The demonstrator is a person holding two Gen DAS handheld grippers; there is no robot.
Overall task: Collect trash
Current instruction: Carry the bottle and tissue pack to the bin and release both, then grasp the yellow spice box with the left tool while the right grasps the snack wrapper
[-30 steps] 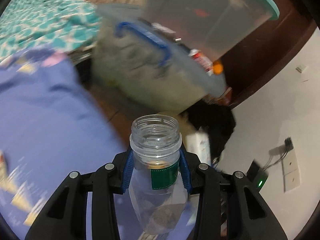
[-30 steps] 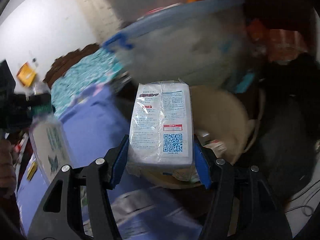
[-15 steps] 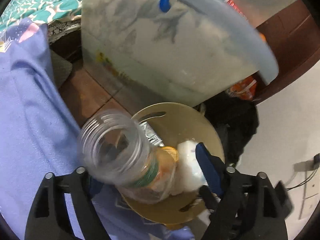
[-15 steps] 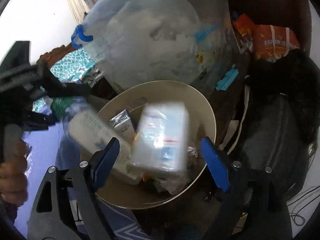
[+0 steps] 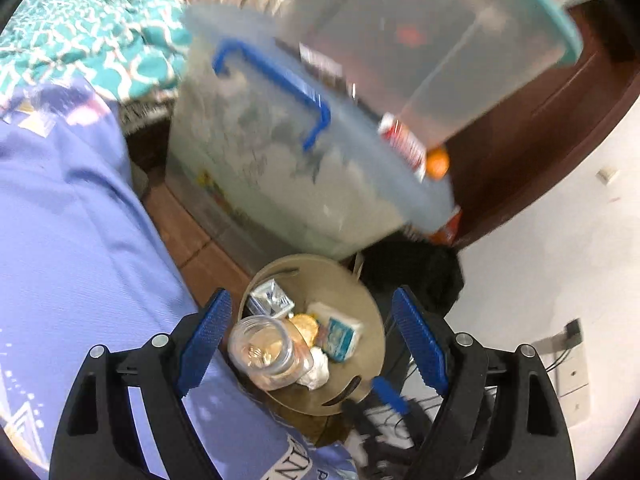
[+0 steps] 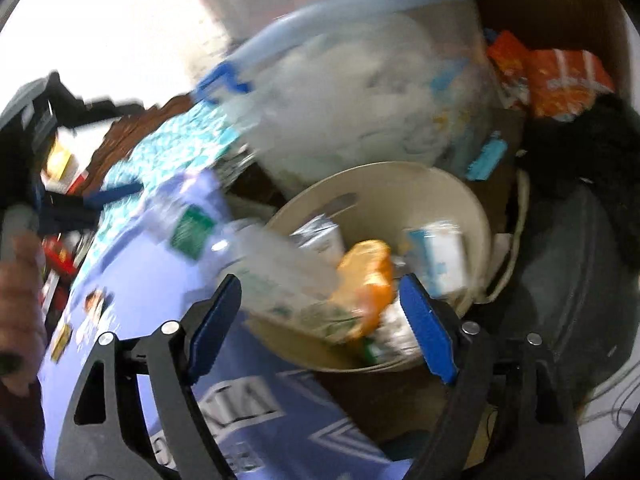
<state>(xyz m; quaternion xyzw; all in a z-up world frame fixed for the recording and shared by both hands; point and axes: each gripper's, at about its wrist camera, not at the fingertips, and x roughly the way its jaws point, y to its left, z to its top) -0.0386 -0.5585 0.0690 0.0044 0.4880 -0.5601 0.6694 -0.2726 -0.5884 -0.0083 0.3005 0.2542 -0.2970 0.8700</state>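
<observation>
Where a purple bed sheet [image 5: 76,248] fills the left side of both wrist views, a big frosted storage tub with a blue handle [image 5: 276,152] stands beyond its edge on the brown tiled floor [image 5: 188,236], with a second clear tub [image 5: 432,40] stacked above it. Dark bags [image 6: 576,264] crowd the right side, against a white wall [image 5: 552,248].

Below the tub, just beside the sheet's edge, sits a round beige trash bin [image 5: 348,280]. Inside it lie a clear plastic bottle with a green label [image 5: 268,352], tipped with its open mouth toward the sheet side, a white tissue packet [image 5: 340,336] toward the far wall side, a small silver carton [image 5: 270,302] at the back, orange scraps and crumpled paper.

The left gripper [image 5: 316,344] hangs above the bin with its blue fingers [image 5: 204,336] spread wide and nothing between the pads; the bottle lies well below them. The right gripper [image 6: 320,328] is likewise spread and empty over the bin's near rim. A hand [image 6: 20,292] shows blurred at the left edge of the right view.

Both pieces look delivered, so the step in hand appears to be letting go and drawing clear. To do it well, lift each gripper straight up with fingers kept apart, avoiding the bin rim and the leaning bottle so nothing tips out.
</observation>
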